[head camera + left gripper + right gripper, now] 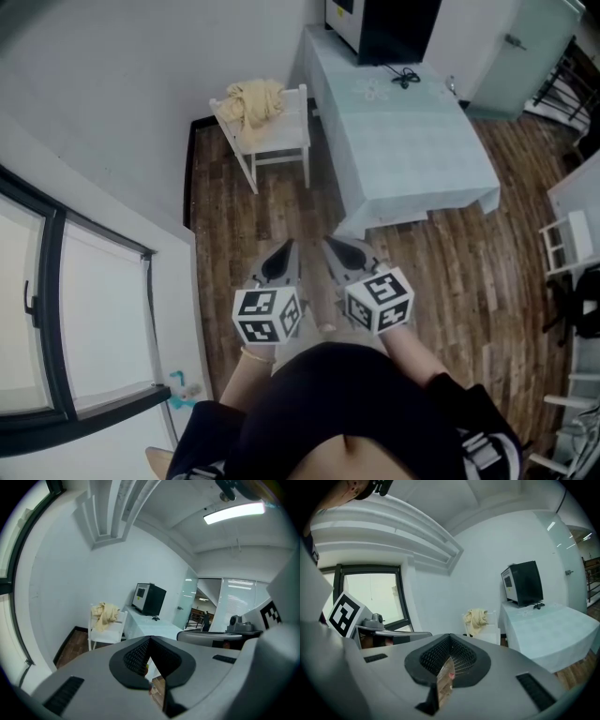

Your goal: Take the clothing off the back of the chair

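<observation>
head view | clothing (251,101) draped over chair (281,142) back edge | left gripper (278,263), right gripper (345,251) fingers clenched, empty: well apart from it, pre-approach

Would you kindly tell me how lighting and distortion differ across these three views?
Head view: evenly lit, sharp, edges bowed, the crumpled pale-yellow clothing clear. Left gripper view: fisheye, dark corners, the long ceiling light glares. Right gripper view: fisheye, the dark-framed window washed out.

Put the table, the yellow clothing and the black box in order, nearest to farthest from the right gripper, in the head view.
1. Table, right ahead of the right gripper.
2. Yellow clothing, on the chair, farther left.
3. Black box, at the table's far end.
</observation>
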The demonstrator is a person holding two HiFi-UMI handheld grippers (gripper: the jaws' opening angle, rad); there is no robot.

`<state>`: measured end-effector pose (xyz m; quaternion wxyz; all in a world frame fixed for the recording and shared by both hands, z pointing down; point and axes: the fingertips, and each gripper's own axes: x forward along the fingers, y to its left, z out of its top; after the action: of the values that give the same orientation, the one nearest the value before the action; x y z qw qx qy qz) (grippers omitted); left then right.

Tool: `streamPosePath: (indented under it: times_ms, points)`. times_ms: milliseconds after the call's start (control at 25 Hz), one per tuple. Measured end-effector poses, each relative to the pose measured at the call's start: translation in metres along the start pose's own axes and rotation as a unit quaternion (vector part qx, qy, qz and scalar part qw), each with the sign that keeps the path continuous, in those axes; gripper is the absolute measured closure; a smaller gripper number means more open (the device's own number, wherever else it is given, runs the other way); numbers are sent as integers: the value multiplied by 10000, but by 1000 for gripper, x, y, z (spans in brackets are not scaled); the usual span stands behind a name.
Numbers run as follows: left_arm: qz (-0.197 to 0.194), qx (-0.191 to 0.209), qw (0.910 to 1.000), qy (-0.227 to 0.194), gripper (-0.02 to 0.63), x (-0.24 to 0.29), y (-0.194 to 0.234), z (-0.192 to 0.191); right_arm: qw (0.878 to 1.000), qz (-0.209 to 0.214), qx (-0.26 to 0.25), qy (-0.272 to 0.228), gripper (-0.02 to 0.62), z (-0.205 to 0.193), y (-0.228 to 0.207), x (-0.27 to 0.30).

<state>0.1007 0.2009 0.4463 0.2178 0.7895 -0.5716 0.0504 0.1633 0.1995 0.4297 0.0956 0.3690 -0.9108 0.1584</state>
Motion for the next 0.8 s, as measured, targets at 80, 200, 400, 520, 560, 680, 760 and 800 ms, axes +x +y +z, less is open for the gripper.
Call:
streamPosePath:
  times_ms: [80,200,400,520,560,680,760,800]
  points:
    - [-8,-13,10000,20,607,4,4,1,10000,-25,-9,34,584,1,-2,5]
    - [-62,-51,9999,63,607,9,10,4,10000,9,49,-7,584,5,-2,15]
    - [-103,-40,9999,81,607,24,24,12,9997,54,170,-139,584,15,-7,34]
    - [-158,-74,9998,90,607,33,33,17,9997,76,158,-195,584,20,-11,48]
    - [-175,-90,9998,93,607,36,36,18,9996,86,151,-199,583,21,-12,52]
    - [-192,-84,9997,106,607,48,45,24,9996,141,129,-196,583,28,-16,67]
    - [-201,-98,9997,126,607,55,52,28,9996,177,117,-189,583,33,-18,77]
    - [-201,-117,9996,128,607,59,56,30,9996,178,102,-185,583,35,-19,82]
